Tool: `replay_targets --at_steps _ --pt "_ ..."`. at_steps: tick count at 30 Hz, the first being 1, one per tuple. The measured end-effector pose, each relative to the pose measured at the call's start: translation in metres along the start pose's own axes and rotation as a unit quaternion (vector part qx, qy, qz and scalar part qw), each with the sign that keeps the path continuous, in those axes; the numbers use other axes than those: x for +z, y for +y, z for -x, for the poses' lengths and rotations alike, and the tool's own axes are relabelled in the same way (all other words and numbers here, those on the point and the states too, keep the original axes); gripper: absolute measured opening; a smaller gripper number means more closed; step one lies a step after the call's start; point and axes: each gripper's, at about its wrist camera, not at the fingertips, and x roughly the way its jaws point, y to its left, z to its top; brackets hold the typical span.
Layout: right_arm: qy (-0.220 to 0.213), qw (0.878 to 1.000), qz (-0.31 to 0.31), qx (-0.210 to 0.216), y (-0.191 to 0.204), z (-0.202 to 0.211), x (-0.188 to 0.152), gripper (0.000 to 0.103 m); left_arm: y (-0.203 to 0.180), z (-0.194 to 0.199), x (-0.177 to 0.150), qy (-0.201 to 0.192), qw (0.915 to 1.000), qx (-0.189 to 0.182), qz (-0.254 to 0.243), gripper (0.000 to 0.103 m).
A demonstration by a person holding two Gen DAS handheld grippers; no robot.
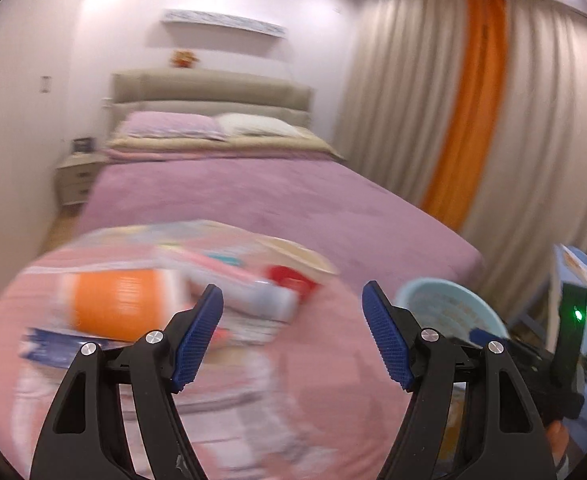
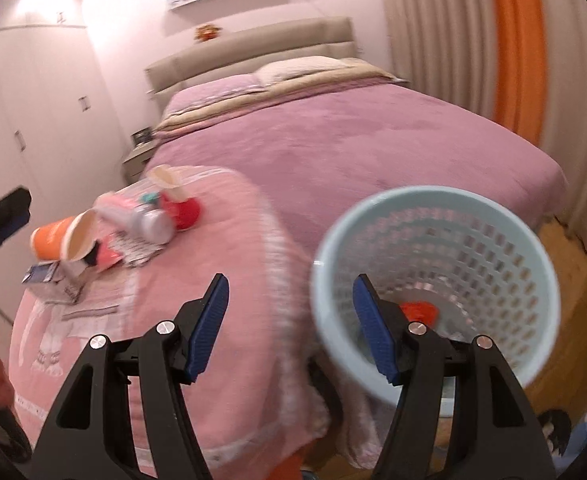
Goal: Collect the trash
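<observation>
Trash lies on a round table with a pink cloth (image 2: 197, 280): an orange paper cup (image 2: 63, 238) on its side, a red cup (image 2: 185, 212), a silver wrapper (image 2: 149, 220), a small blue-grey carton (image 2: 49, 280) and papers. The orange cup (image 1: 113, 304) and red cup (image 1: 289, 276) show blurred in the left wrist view. My left gripper (image 1: 293, 336) is open and empty above the table. My right gripper (image 2: 291, 328) is open and empty between the table and a light blue mesh basket (image 2: 433, 280), which holds a red piece (image 2: 419, 312). The basket (image 1: 445, 308) is right of the left gripper.
A bed with a purple cover (image 2: 353, 136) stands behind the table. Beige curtains with an orange stripe (image 1: 473, 100) hang at right. A nightstand (image 1: 73, 180) is left of the bed. White wardrobes (image 2: 21, 120) line the left wall. Wooden floor (image 2: 573, 280) lies around the basket.
</observation>
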Motion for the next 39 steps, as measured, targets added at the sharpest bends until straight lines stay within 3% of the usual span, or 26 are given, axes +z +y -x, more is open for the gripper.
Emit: replay_targets --at_steps 3,8,15,20,25,33,39 --pt "0.009 1.0 0.012 0.024 0.027 -0.012 0.0 0.061 0.036 0.011 0.006 -0.011 0.9988 0.042 0.022 0.07" --pt "0.011 0.998 0.039 0.054 0.073 -0.035 -0.008 0.061 0.086 0.017 0.008 -0.01 0.9948 0.079 0.064 0.07" --pt "0.016 0.996 0.058 0.064 0.107 -0.058 -0.013 0.061 0.131 0.007 0.005 0.01 0.9904 0.097 0.097 0.07" --pt "0.017 0.996 0.064 0.058 0.114 -0.063 -0.014 0.061 0.146 -0.015 -0.004 0.024 0.9912 0.081 0.102 0.07" --pt "0.023 0.997 0.05 0.062 0.108 -0.067 -0.014 0.061 0.148 -0.029 -0.015 0.046 0.9915 0.038 0.116 0.07" --pt "0.024 0.997 0.047 0.063 0.105 -0.067 -0.014 0.061 0.119 -0.027 -0.028 0.05 0.9936 -0.043 0.092 0.07" --pt "0.028 0.997 0.037 0.061 0.101 -0.068 -0.015 0.061 0.091 -0.042 -0.037 0.087 0.9902 -0.085 0.068 0.072"
